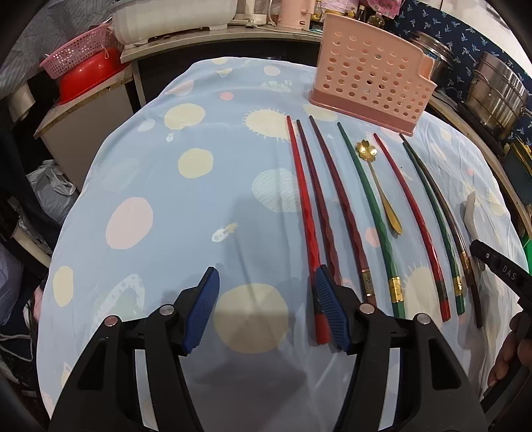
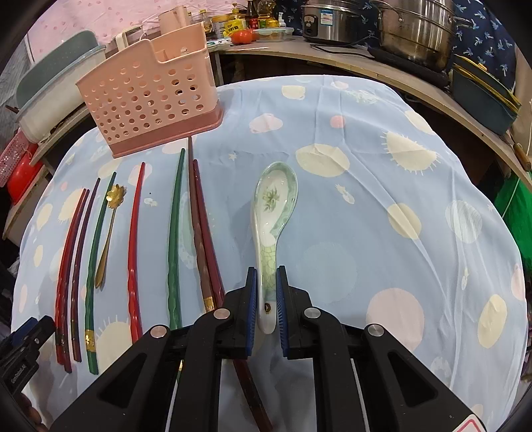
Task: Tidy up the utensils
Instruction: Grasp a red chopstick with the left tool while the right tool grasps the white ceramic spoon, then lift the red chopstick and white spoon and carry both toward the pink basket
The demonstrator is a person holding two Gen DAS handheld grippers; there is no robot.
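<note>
Several red, dark red and green chopsticks [image 1: 365,212] lie side by side on the blue cloth, with a gold flower spoon [image 1: 379,186] among them. My left gripper [image 1: 266,269] is open above the near left end of the row. The thick end of a red chopstick [image 1: 301,199] lies just inside its right pad [image 1: 329,309], untouched by the other pad. My right gripper [image 2: 267,270] is shut on the handle of a white-and-green ceramic spoon [image 2: 274,192] that rests on the cloth. The pink perforated utensil holder [image 2: 149,96] stands upright beyond the chopsticks [image 2: 174,232].
Steel pots [image 2: 415,30] and a rice cooker [image 2: 329,20] sit on the counter behind the table. To the far left are a red bowl [image 1: 86,79] and a pink basket [image 1: 79,54]. The cloth [image 2: 399,199] right of the ceramic spoon is bare. A hand [image 1: 512,349] shows at the right edge.
</note>
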